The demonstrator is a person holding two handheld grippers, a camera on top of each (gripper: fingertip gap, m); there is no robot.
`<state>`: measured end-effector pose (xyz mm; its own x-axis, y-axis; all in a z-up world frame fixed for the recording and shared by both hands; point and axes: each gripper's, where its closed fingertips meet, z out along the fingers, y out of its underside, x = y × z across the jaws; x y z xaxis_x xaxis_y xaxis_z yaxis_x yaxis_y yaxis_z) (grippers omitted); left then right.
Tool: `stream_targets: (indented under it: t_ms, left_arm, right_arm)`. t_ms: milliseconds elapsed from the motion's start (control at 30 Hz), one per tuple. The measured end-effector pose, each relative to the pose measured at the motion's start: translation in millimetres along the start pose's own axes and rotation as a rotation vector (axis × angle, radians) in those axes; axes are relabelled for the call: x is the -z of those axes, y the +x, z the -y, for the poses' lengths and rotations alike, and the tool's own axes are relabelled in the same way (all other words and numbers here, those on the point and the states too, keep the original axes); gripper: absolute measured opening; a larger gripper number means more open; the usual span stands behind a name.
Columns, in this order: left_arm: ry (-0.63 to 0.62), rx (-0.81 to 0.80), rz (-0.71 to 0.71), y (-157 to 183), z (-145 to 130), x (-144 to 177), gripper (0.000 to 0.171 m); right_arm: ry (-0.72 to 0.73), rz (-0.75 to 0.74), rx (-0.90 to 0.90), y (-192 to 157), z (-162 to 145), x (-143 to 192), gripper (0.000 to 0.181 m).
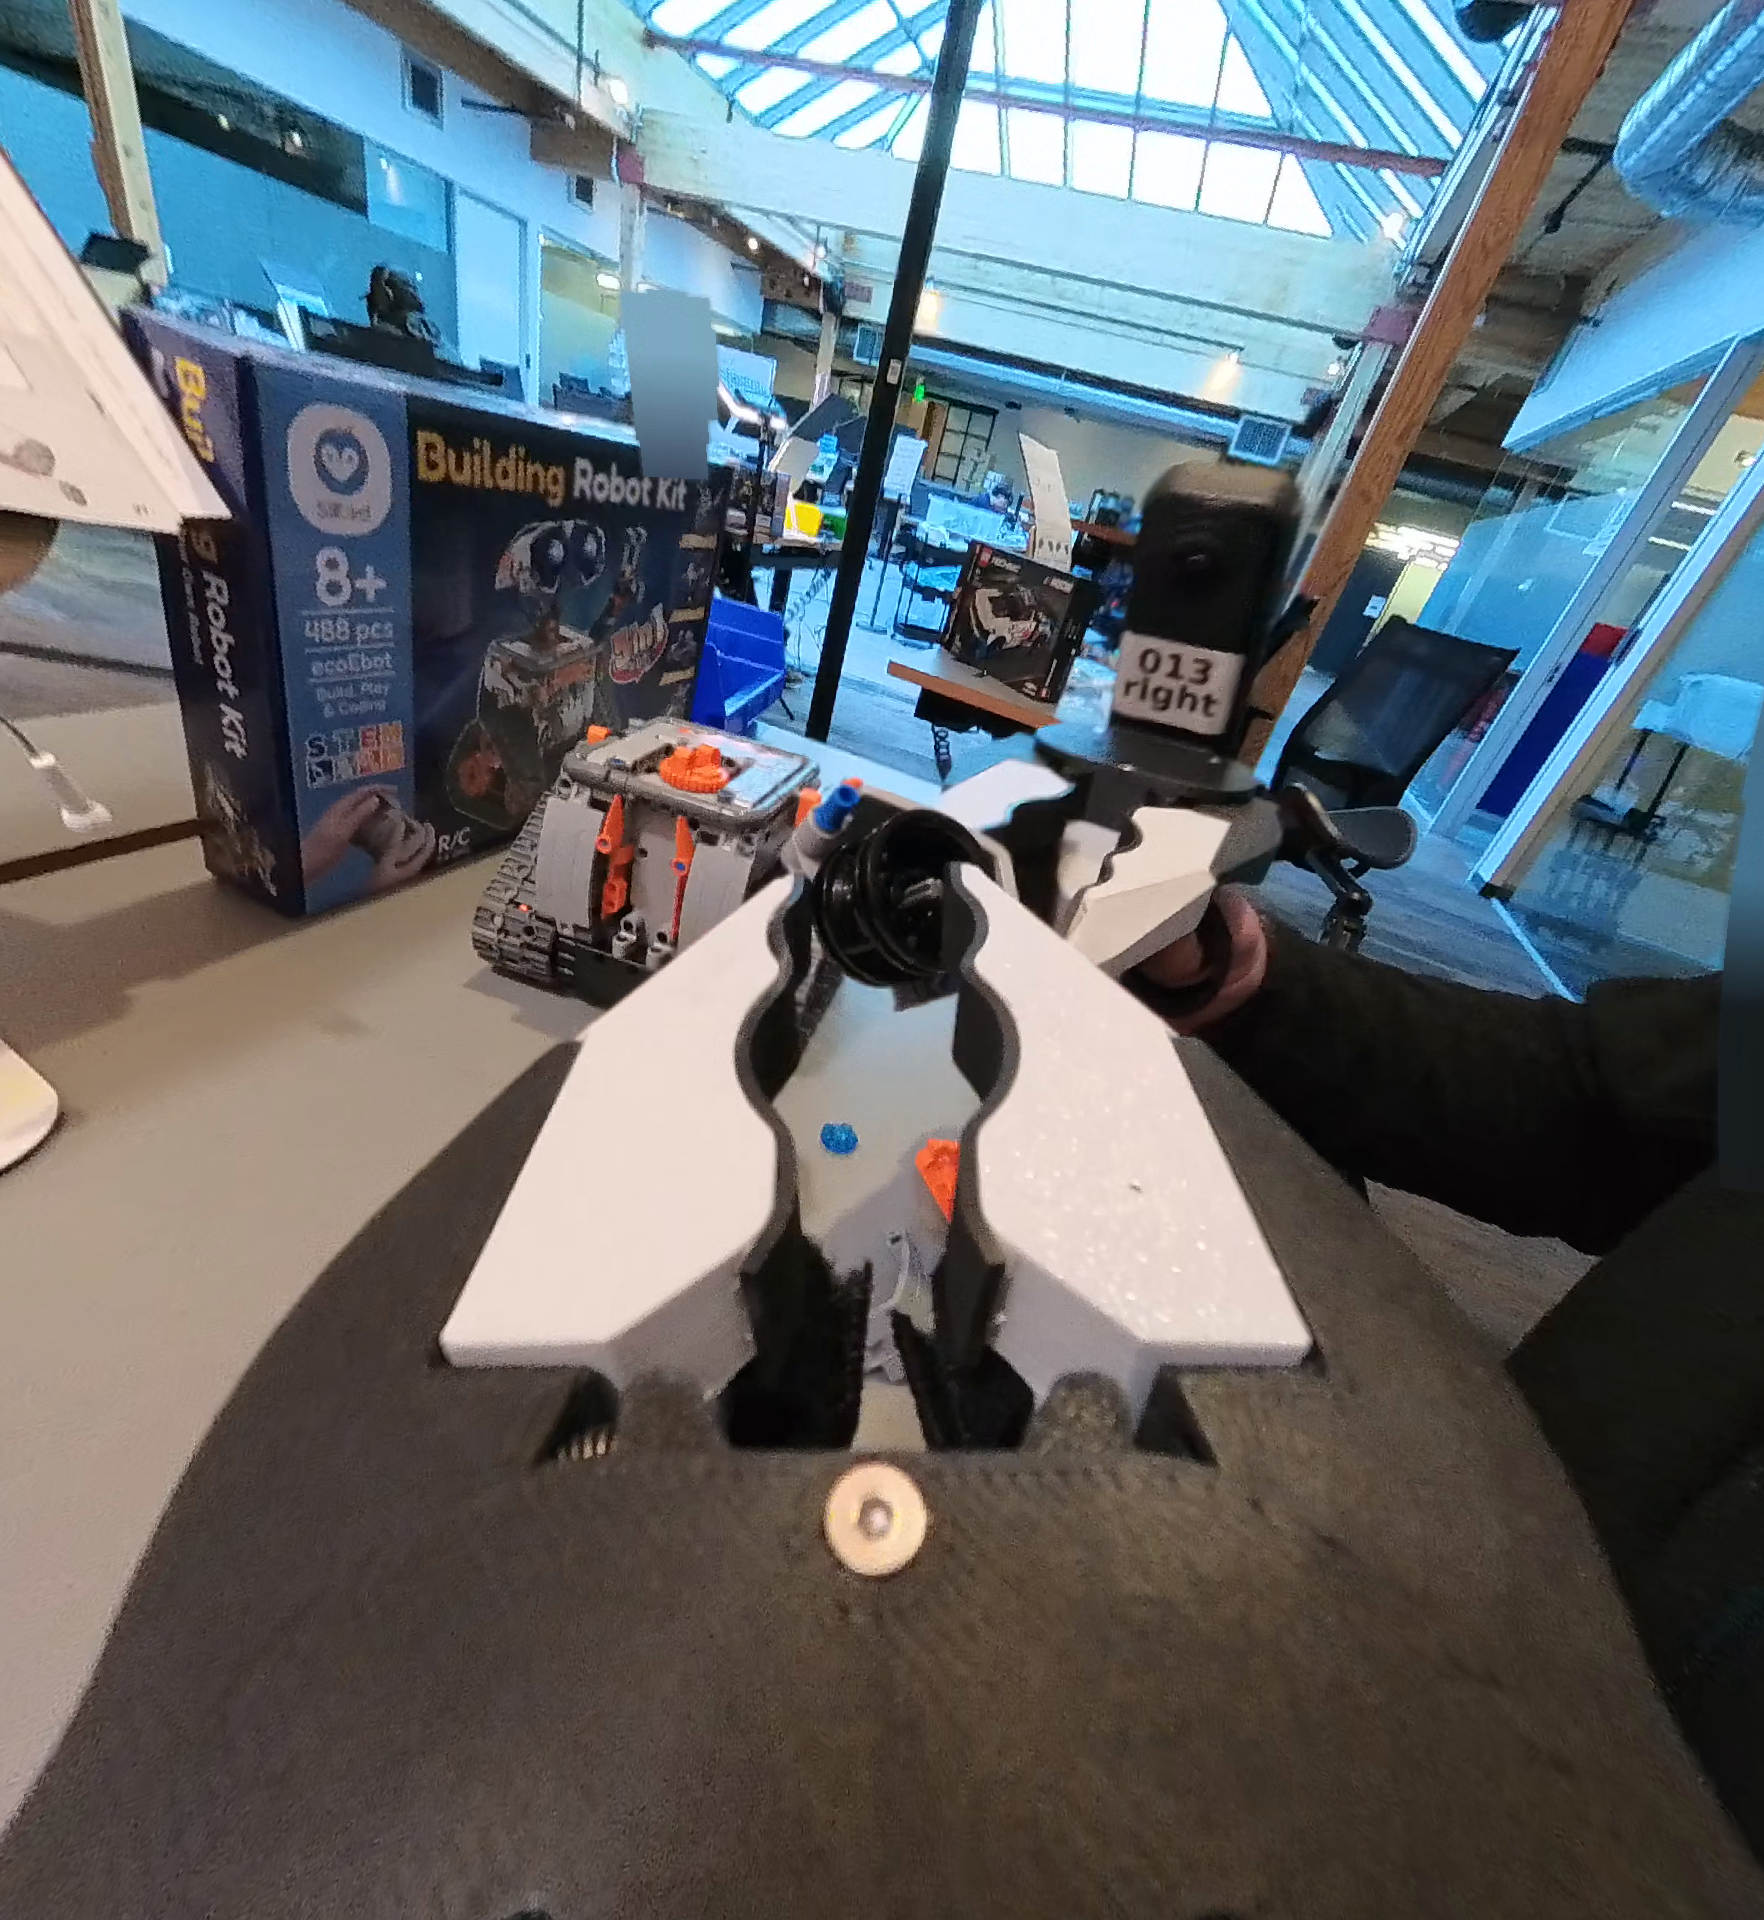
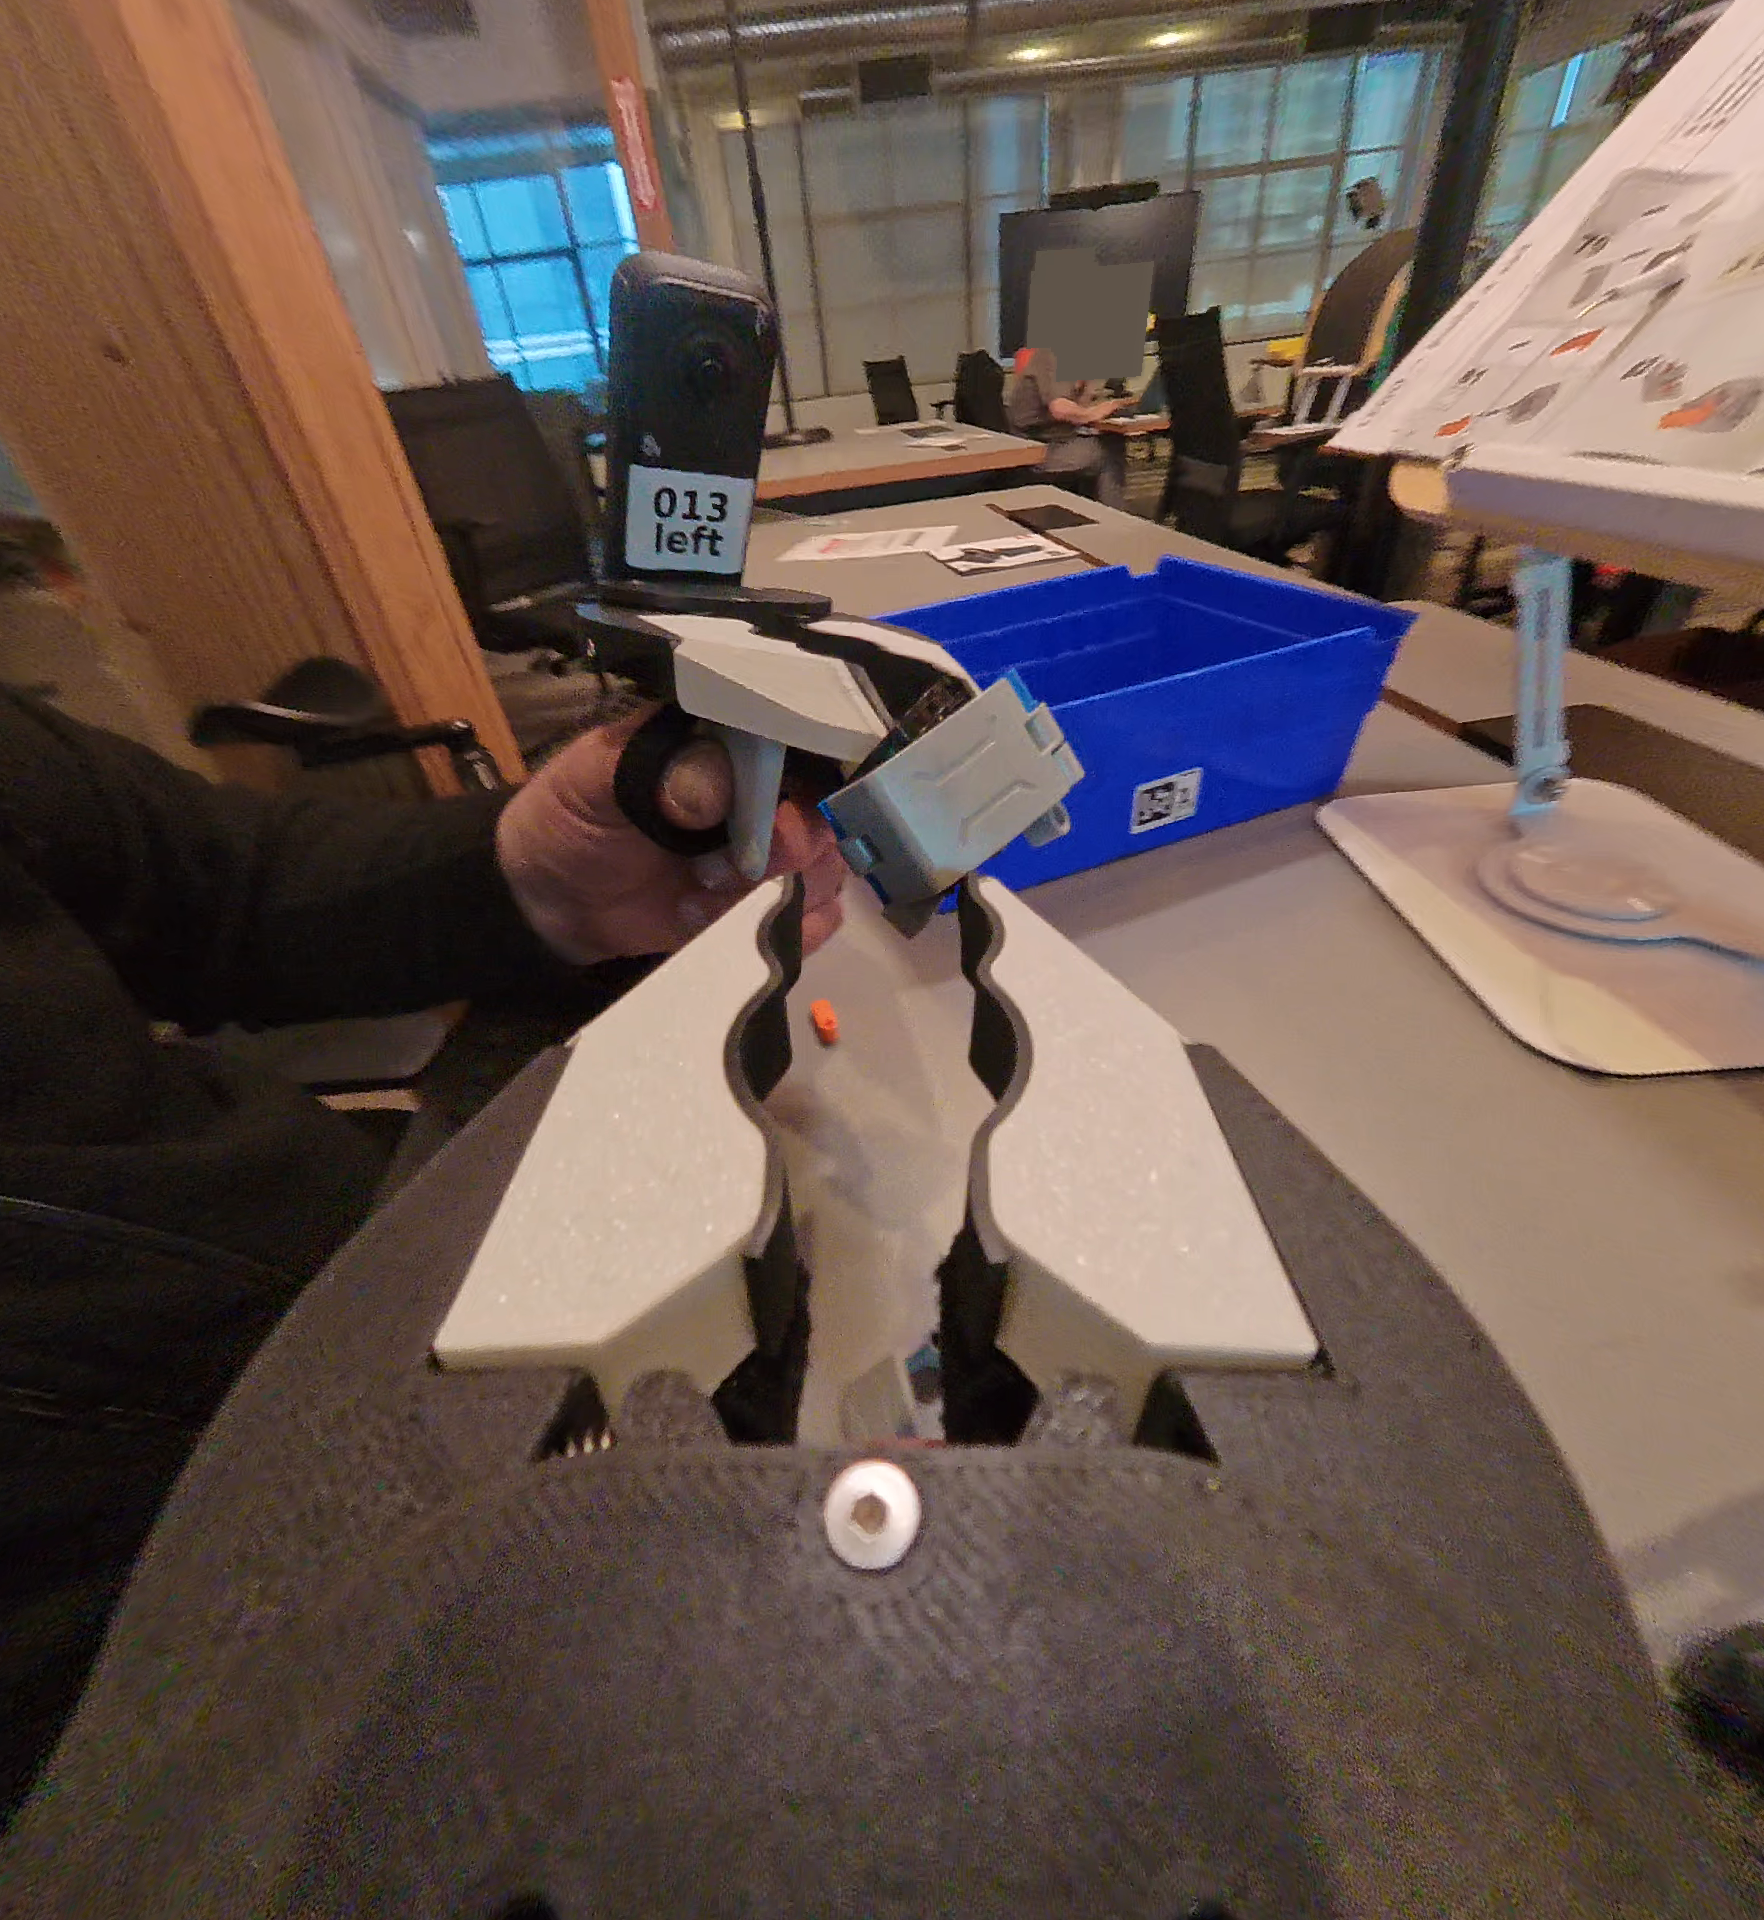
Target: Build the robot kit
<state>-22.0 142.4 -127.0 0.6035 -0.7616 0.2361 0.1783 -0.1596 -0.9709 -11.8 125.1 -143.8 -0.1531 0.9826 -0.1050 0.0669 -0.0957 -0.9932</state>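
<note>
Claws face each other above the grey table (image 2: 1377, 1195). My left claw (image 1: 883, 914) is clamped on a brick-built grey panel assembly (image 2: 951, 800). My right claw (image 2: 873, 904) stands partly open, holding nothing, tips just beside that assembly. Ahead-left of my left claw: tracked model robot (image 1: 639, 842), kit box (image 1: 421, 634).

Matt grey tabletop (image 2: 1377, 1195), glossy blue plastic bin (image 2: 1221, 717)
</note>
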Motion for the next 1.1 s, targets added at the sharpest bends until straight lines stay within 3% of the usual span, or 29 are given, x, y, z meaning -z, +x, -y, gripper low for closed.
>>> stream_targets:
  t_ms: [233,367,500,633,800,967,1100]
  left_arm:
    - [-0.172,0.090,0.030,-13.9,-19.3,3.5,0.022]
    - [-0.428,0.134,0.025,-17.5,-63.2,9.9,0.022]
    - [-0.584,0.209,0.028,-16.6,-106.0,19.2,0.022]
    - [-0.632,0.267,0.044,-17.7,-128.8,22.0,0.022]
    - [-0.708,0.334,0.008,-12.8,-148.9,22.6,0.023]
    - [-0.707,0.359,-0.038,-8.5,-148.9,25.3,0.030]
    - [-0.703,0.313,-0.088,-4.1,-143.5,35.0,0.030]
  right_arm:
    - [-0.155,-0.218,0.338,18.8,-6.5,13.8,0.031]
    - [-0.302,-0.166,0.376,13.1,-37.4,2.9,0.021]
    - [-0.416,-0.076,0.387,0.7,-65.0,-6.5,0.021]
    - [-0.539,0.007,0.399,-13.6,-95.4,-16.4,0.026]
    - [-0.672,-0.029,0.413,-7.8,-124.6,-27.5,0.044]
    - [-0.697,-0.025,0.392,-4.5,-130.2,-29.9,0.030]
    - [-0.699,0.019,0.303,-3.2,-132.7,-26.1,0.032]
